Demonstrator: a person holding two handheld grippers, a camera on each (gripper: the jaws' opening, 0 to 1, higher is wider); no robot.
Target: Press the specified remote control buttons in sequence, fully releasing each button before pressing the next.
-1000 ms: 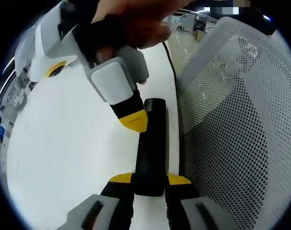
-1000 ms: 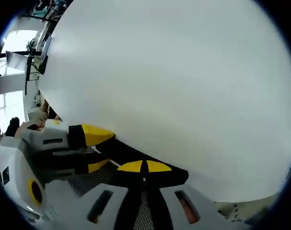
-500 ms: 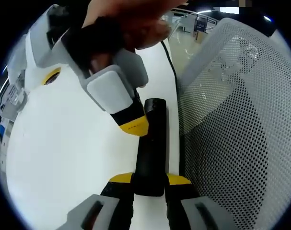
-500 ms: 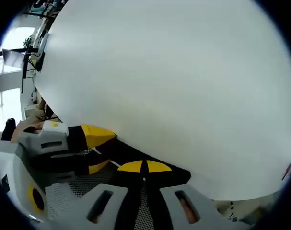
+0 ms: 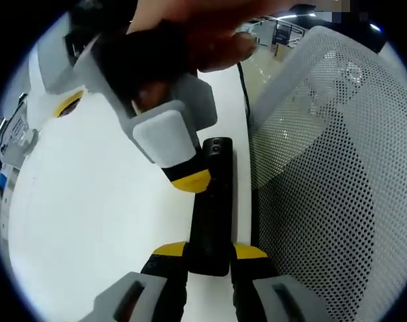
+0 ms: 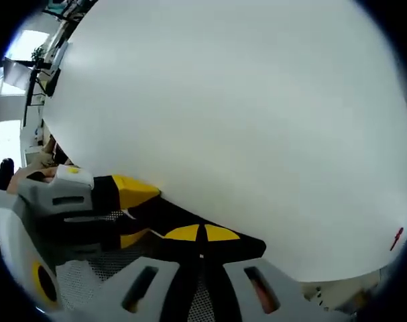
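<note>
Most buttons are hidden: the slim black remote (image 5: 213, 201) lies on the white counter (image 5: 89, 221), clamped in the left claw (image 5: 210, 253); the right claw's (image 5: 190, 180) closed tips cover its face.

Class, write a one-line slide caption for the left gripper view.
Left gripper grips a black remote on a white table while the right gripper presses down on it.

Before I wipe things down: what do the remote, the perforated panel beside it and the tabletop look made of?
Remote: apparently black plastic with a soft sheen. Perforated panel: pale sheet punched with regular round holes, metal or plastic, unclear. Tabletop: smooth white, matte, probably laminate.
</note>
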